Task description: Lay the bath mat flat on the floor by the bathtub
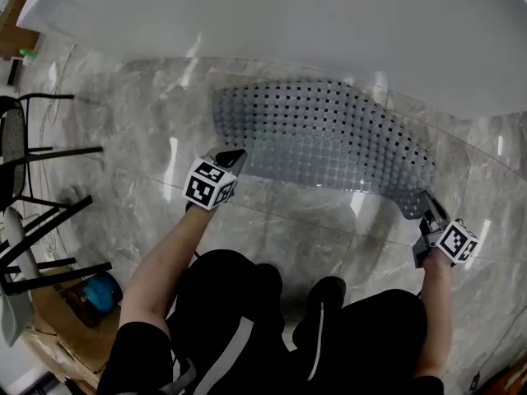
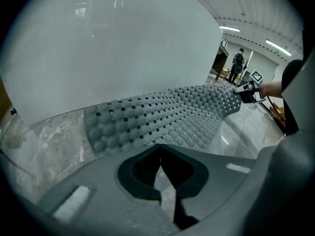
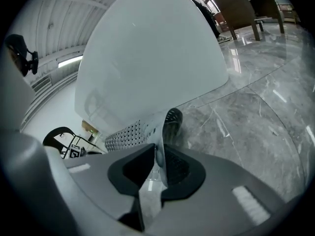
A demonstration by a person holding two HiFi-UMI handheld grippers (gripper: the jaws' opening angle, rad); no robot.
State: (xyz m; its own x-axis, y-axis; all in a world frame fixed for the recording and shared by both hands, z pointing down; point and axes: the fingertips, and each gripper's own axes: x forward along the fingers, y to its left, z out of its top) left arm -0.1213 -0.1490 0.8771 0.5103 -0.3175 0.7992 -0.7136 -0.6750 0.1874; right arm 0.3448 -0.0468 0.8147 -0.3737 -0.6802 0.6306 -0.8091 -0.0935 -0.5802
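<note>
two grippers sit at the ends of the grey bath mat [image 1: 321, 134], which stretches along the foot of the bathtub [image 1: 288, 15] over the marble floor [image 1: 288, 212]. the left gripper [image 1: 233, 156] has its jaws together, seemingly pinching the mat's edge on the side away from the tub. the right gripper [image 1: 424, 206] has its jaws slightly apart, with the mat's other end upright between them, against one jaw.

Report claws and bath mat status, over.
Left claw shut on bath mat corner. Right claw open, mat end between jaws, curled. Mat alongside bathtub, not flat. Nothing in way.
</note>
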